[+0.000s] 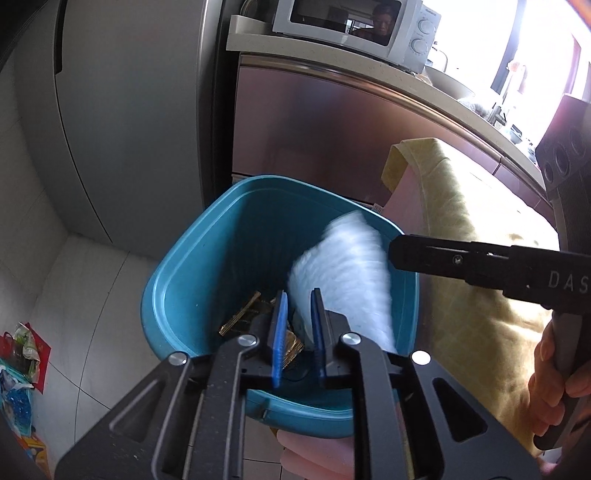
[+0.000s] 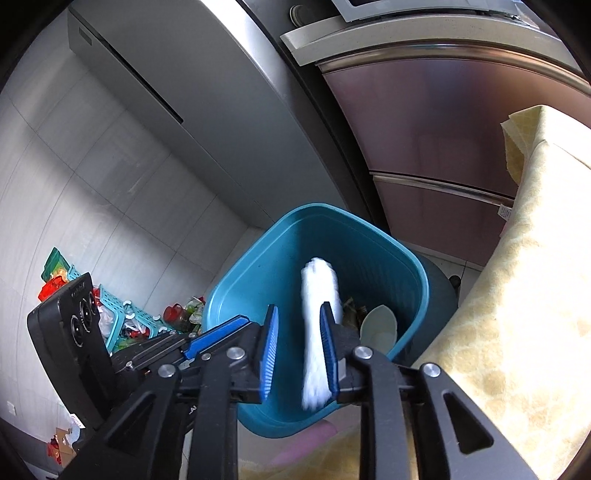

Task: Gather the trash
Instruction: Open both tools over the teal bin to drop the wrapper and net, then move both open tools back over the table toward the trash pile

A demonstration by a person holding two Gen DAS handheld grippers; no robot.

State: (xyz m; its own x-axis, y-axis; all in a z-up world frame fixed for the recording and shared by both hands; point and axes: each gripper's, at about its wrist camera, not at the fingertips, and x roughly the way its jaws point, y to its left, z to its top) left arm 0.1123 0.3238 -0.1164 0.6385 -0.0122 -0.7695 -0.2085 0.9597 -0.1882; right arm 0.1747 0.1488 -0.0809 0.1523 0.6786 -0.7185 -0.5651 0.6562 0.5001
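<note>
A teal bin (image 1: 177, 295) (image 2: 388, 266) stands on the floor beside a cloth-covered table. A white sheet of paper (image 1: 347, 277) (image 2: 317, 295), blurred, hangs inside the bin's mouth. My left gripper (image 1: 299, 332) (image 2: 236, 326) is over the near rim, jaws a little apart with nothing between them; the paper passes just right of its right pad. My right gripper (image 2: 299, 350) (image 1: 393, 254) is also above the bin, jaws apart; the paper lies along its right pad and clear of the left one. A gold wrapper (image 1: 240, 321) and pale scraps (image 2: 378, 326) lie at the bottom.
A yellow cloth (image 1: 461, 240) (image 2: 535, 258) drapes the table to the right of the bin. A grey fridge (image 1: 129, 110) and brown cabinet fronts (image 1: 314, 129) stand behind, with a microwave (image 1: 351, 22) on top. Bags and a teal basket (image 2: 122, 317) clutter the floor at left.
</note>
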